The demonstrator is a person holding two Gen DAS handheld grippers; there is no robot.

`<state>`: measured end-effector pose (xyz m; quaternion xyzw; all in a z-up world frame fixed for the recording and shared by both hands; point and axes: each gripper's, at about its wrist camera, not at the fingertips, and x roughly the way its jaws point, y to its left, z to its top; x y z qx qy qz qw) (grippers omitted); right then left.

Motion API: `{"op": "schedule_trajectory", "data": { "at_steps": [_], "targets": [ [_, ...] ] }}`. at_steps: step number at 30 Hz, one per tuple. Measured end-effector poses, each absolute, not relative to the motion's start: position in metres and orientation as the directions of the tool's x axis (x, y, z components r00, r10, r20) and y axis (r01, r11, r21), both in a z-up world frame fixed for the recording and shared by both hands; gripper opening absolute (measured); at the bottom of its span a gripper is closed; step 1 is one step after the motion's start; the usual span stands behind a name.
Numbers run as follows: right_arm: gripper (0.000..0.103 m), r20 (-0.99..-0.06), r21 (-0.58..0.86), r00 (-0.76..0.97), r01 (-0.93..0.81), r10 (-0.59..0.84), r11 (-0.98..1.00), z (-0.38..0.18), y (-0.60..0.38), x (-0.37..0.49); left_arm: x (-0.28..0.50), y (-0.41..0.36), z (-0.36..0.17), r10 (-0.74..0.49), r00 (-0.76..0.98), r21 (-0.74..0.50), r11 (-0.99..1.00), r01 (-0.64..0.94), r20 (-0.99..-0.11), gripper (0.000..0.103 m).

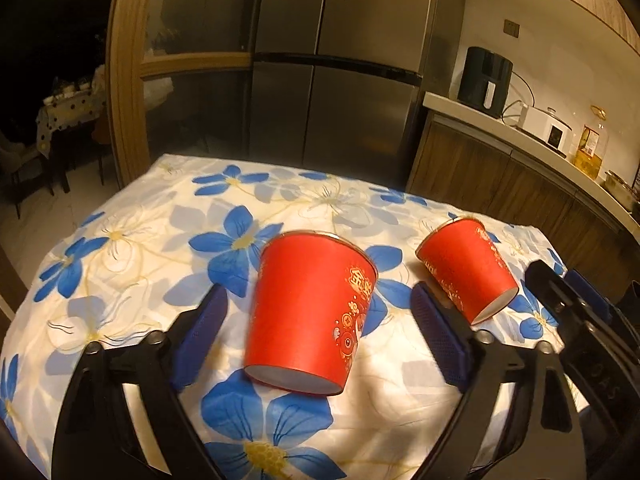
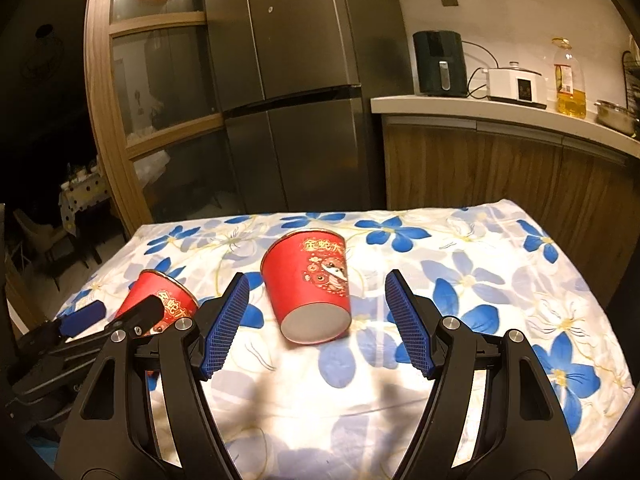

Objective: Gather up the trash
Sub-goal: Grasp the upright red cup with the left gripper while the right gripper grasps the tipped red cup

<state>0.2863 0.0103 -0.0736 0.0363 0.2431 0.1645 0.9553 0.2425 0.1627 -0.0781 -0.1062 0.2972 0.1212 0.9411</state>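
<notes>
Two red paper cups lie tipped on the blue-flowered tablecloth (image 1: 132,248), bases toward the cameras: one cup (image 1: 310,312) sits between the spread blue pads of the left gripper (image 1: 318,340), touched by neither, and the other cup (image 2: 310,286) lies just ahead of the right gripper (image 2: 318,320), whose fingers likewise stand wide apart and hold nothing. Seen from the right wrist, the left gripper's fingers flank their cup at the table's left edge, while a steel refrigerator (image 2: 296,80) stands behind the table, beside a counter (image 2: 480,110) carrying a black air fryer (image 2: 440,62) and an oil bottle (image 2: 568,80).
</notes>
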Motion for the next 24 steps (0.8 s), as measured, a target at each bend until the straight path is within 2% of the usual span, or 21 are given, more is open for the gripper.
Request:
{"op": "schedule_trajectory", "data": {
  "at_steps": [11,18,24],
  "targets": [
    [0.07,-0.485,0.147,0.809,-0.299,0.332,0.943,-0.083,0.023,0.307,0.252,0.169,-0.09,0.12,0.764,-0.164,0.944,-0.285,-0.634,0.066],
    [0.07,-0.5,0.147,0.799,-0.302,0.334,0.942,-0.086,0.027,0.316,0.249,0.172,-0.091,0.097,0.779,-0.194,0.943,-0.272,-0.62,0.062],
    [0.07,-0.549,0.17,0.763,-0.297,0.34,0.94,-0.096,0.031,0.333,0.238,0.18,-0.086,0.091,0.808,-0.239,0.931,-0.277,-0.582,0.062]
  ]
}}
